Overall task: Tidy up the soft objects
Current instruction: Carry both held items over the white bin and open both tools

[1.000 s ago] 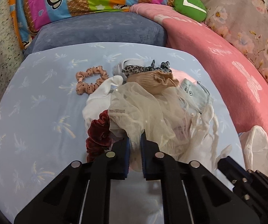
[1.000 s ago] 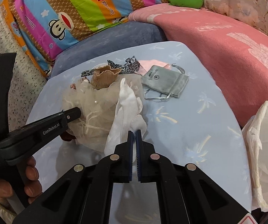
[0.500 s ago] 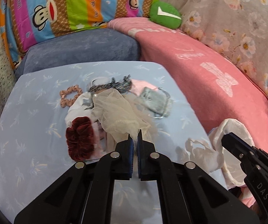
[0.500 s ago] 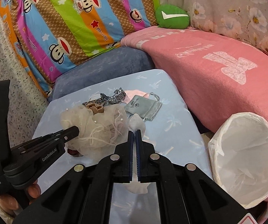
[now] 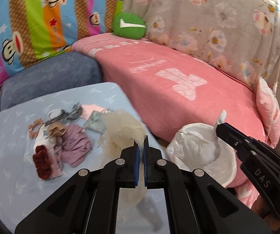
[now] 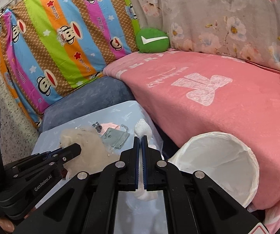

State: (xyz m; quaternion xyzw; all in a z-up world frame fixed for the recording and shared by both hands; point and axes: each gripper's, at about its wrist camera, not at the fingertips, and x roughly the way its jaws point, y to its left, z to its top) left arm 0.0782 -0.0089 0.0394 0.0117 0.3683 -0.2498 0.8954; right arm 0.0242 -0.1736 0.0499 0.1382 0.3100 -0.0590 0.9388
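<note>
The left gripper (image 5: 140, 143) is clamped on a cream tulle (image 5: 123, 130) bundle, lifted above the blue table (image 5: 11, 159). The right gripper (image 6: 140, 139) pinches a white cloth (image 6: 142, 129), dangling over the white-lined bin (image 6: 243, 177) beside the table. Scrunchies (image 5: 42, 160) and a grey pouch (image 6: 116, 137) remain on the table, near a pink bed (image 6: 227, 115).

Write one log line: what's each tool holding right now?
left tool: shut on cream netting | right tool: shut on white cloth | white bag: open, beside table

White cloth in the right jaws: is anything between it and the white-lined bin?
Nothing visible. The white cloth hangs from the shut right gripper by the open white-lined bin; its mouth shows only liner.
</note>
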